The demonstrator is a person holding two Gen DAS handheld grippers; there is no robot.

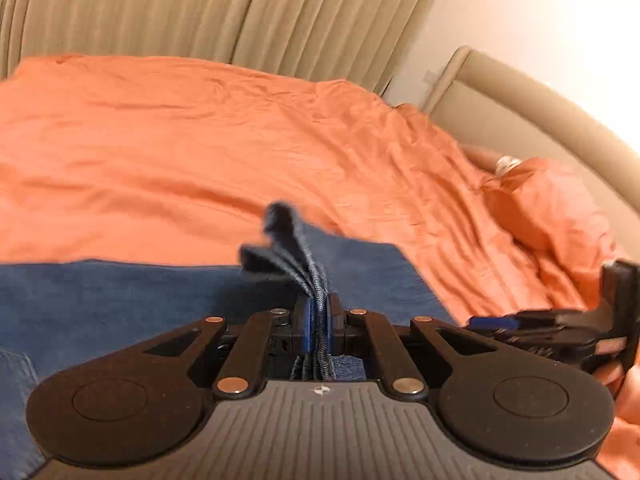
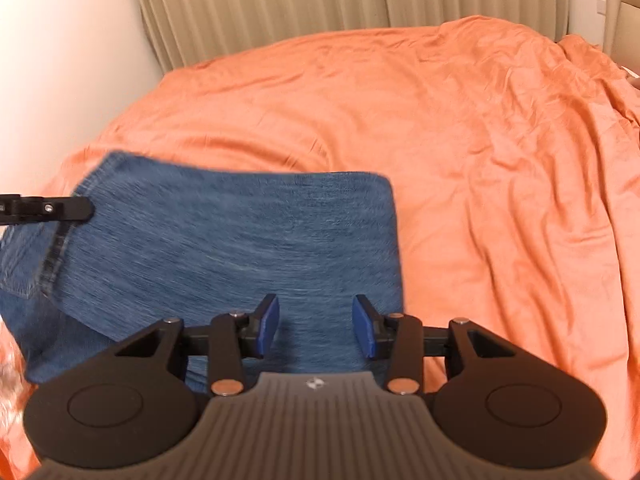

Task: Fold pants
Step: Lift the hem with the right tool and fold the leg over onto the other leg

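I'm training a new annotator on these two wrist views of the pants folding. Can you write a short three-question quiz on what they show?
1. True or false: the left gripper is clamped on a bunched edge of the jeans.
2. The right gripper is: A) shut on the jeans, B) open above the jeans with nothing between its pads, C) holding the orange bedcover.
3. Fill in: the jeans lie on an orange ____.

Key
1. True: several layers of denim are pinched between its blue pads.
2. B
3. bedcover
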